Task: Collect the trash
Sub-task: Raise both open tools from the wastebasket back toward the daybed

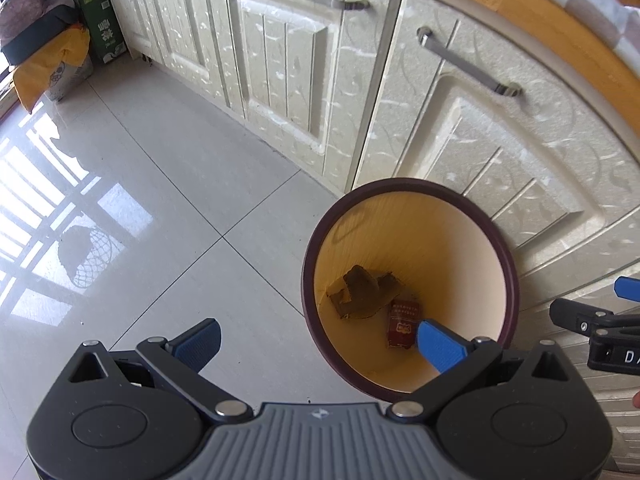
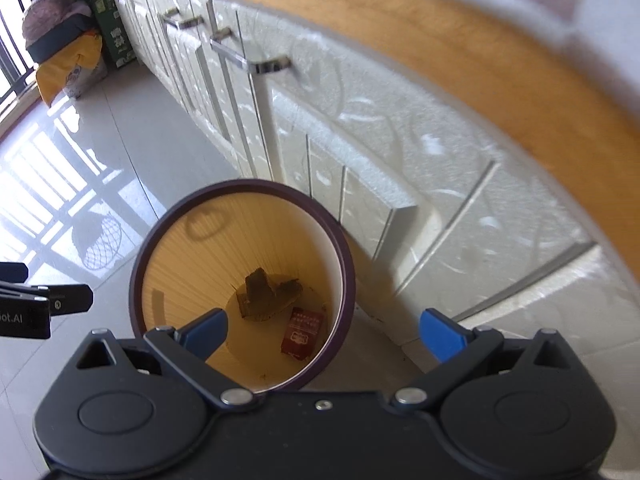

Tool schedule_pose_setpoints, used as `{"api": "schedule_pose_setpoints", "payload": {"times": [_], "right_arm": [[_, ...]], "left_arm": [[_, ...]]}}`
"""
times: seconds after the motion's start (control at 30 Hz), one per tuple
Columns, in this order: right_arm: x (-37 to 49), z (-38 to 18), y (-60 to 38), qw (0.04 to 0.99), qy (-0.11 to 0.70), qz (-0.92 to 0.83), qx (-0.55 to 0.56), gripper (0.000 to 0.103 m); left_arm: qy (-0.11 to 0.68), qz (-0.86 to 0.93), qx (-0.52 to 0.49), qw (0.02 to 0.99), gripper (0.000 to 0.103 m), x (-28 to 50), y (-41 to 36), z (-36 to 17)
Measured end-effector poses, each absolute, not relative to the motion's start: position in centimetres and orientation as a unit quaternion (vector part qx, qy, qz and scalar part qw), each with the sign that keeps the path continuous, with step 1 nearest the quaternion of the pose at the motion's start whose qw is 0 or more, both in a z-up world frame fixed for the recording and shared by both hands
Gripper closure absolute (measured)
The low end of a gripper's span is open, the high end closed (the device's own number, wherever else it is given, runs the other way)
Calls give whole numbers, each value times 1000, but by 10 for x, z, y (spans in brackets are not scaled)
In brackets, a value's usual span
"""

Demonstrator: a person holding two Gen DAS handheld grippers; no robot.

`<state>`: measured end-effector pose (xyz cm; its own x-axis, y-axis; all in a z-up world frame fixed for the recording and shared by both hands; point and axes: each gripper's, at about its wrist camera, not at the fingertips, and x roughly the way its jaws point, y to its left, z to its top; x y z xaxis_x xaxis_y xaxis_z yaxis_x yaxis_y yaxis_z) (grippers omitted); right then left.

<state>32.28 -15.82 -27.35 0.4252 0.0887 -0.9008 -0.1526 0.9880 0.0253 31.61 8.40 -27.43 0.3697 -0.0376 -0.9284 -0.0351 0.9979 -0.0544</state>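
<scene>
The left gripper (image 1: 318, 346) hangs above the floor with its blue pads spread wide and nothing between them; its right pad (image 1: 440, 345) overlaps the near rim of the bin (image 1: 509, 256). The right gripper (image 2: 324, 334) is likewise wide open and empty, its left pad (image 2: 206, 336) over the bin's (image 2: 347, 268) mouth and its right pad over the floor strip by the cabinets (image 2: 400, 168). Each gripper shows at the edge of the other's view, the two near each other above the bin.

Down in the bin lie a red packet (image 2: 302, 333) and, just beside it, a crumpled brown scrap (image 2: 268, 292); the left view shows the same packet (image 1: 403, 326) and scrap (image 1: 362, 290).

The bin stands on pale tiles (image 1: 160, 184) close against cream cabinet doors (image 1: 288, 64) with metal handles. Above them runs a yellow counter edge (image 2: 440, 40). Far down the cabinet row, in the corner, are a green box (image 1: 100, 20) and a yellow bag (image 1: 48, 68).
</scene>
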Motion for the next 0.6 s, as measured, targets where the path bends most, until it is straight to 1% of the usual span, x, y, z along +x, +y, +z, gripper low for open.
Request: {"api": "schedule_pose_setpoints", "payload": {"times": [0.27, 0.6], "right_arm": [[305, -232, -171, 870, 488, 64, -17, 0], [279, -160, -190, 908, 414, 64, -2, 0]], "left_arm": [[527, 2, -34, 849, 0, 302, 81, -241], [428, 1, -42, 903, 0, 283, 76, -159]]}}
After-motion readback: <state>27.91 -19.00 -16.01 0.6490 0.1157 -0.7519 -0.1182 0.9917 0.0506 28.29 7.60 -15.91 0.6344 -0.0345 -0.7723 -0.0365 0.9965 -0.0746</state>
